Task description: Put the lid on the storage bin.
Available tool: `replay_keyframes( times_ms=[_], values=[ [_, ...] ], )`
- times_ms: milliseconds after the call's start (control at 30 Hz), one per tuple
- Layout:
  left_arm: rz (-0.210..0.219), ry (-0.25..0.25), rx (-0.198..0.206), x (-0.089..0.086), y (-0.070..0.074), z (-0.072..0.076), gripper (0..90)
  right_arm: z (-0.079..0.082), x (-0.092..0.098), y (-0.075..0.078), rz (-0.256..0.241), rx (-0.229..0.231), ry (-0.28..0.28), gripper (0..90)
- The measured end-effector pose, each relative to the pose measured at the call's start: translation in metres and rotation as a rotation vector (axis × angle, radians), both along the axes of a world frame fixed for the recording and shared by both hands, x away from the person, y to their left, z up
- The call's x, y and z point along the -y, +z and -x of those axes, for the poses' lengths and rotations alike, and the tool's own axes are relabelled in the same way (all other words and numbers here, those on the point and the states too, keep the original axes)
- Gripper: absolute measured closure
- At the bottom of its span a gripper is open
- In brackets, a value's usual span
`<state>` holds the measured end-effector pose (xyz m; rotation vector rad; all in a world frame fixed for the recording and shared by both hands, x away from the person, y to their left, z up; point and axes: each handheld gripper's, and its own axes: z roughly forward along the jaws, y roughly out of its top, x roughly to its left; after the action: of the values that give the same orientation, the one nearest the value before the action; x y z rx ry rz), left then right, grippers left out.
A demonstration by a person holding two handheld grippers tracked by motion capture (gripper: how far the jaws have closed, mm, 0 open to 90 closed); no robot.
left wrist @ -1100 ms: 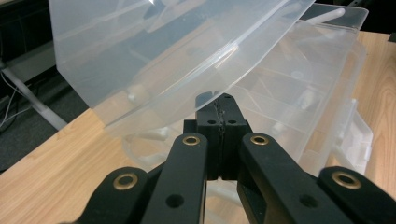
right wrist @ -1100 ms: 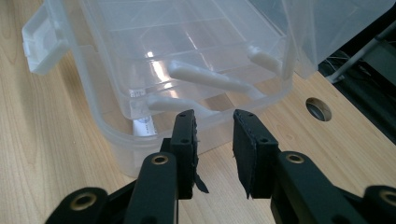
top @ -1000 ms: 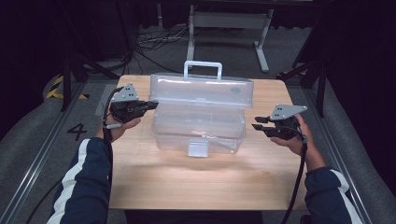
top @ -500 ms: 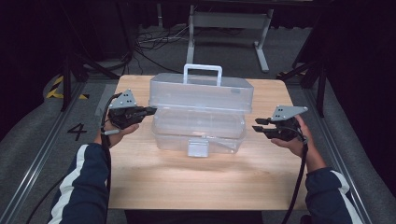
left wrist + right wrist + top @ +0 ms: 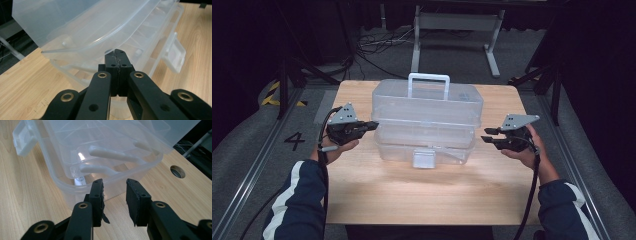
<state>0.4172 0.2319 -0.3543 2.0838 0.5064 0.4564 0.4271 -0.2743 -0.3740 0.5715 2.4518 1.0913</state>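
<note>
A clear plastic storage box with a white handle and a front latch [image 5: 427,122] is set square in the middle of the pale wooden tabletop [image 5: 432,195], its latch side turned toward the person so that both ends can be reached at once. Its clear hinged lid [image 5: 427,100] is seen slightly raised at the left end, the lip hanging above the base in the left gripper view. The left hand-held gripper [image 5: 371,125] is held with its jaws pressed together, tips just under that lid edge [image 5: 82,47] — apparently so the lid can be levered or steadied, though contact cannot be confirmed. The right hand-held gripper [image 5: 488,136] is kept a little apart from the box's right end, jaws parted with nothing between them — judged to be waiting to brace the base.
</note>
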Motion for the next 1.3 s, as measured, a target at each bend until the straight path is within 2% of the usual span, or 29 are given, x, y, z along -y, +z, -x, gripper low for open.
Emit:
replay_keyframes(
  times_ms=[267,400,700,1300],
  values=[
    [-0.026,-0.012,-0.023,0.000,-0.009,0.004,90.0,0.001,-0.001,-0.004,-0.001,-0.006,-0.002,65.9],
    [-0.002,-0.001,-0.035,-0.002,-0.016,0.006,90.0,0.001,-0.001,-0.005,-0.009,-0.018,-0.001,65.0],
    [-0.043,0.005,-0.030,-0.004,-0.020,0.011,90.0,0.001,-0.003,-0.006,-0.012,-0.030,-0.002,63.0],
    [-0.096,-0.002,-0.063,-0.004,-0.031,0.016,90.0,0.004,-0.004,-0.012,-0.001,-0.041,0.009,61.4]
  ],
)
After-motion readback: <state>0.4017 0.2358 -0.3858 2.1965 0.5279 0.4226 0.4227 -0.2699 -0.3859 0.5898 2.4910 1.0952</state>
